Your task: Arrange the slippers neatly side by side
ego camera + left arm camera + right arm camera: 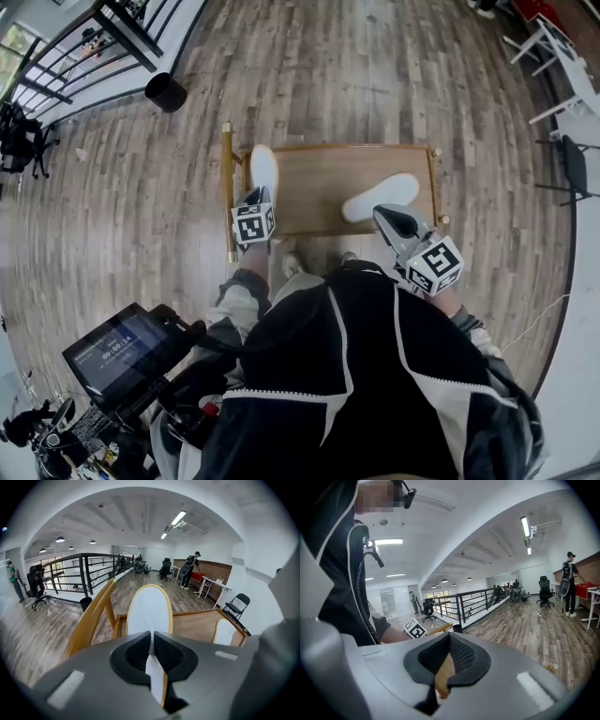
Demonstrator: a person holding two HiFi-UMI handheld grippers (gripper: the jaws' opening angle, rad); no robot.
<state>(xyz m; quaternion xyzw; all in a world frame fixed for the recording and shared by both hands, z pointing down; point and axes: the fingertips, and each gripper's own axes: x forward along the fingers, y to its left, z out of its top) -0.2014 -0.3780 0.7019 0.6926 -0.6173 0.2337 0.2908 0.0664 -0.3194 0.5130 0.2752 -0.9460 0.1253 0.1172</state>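
Two white slippers with tan rims are on a low wooden stand point(319, 187). One slipper point(263, 171) is at the stand's left edge, and my left gripper point(260, 199) is shut on its near end. In the left gripper view this slipper point(149, 611) rises straight ahead of the closed left gripper point(151, 641), its edge pinched between the pads. The other slipper point(380, 197) lies slanted on the right half of the board and appears at the right as the second slipper point(226, 632). My right gripper point(388, 216) hovers just near this slipper, shut and empty; the right gripper point(449, 651) points leftward.
A yellow wooden rail point(227, 192) runs along the stand's left side. A black bin point(166, 92) stands on the plank floor at the back left by a black railing point(84, 56). White tables and a folding chair point(567, 159) are at the right. A screen point(117, 352) hangs near my body.
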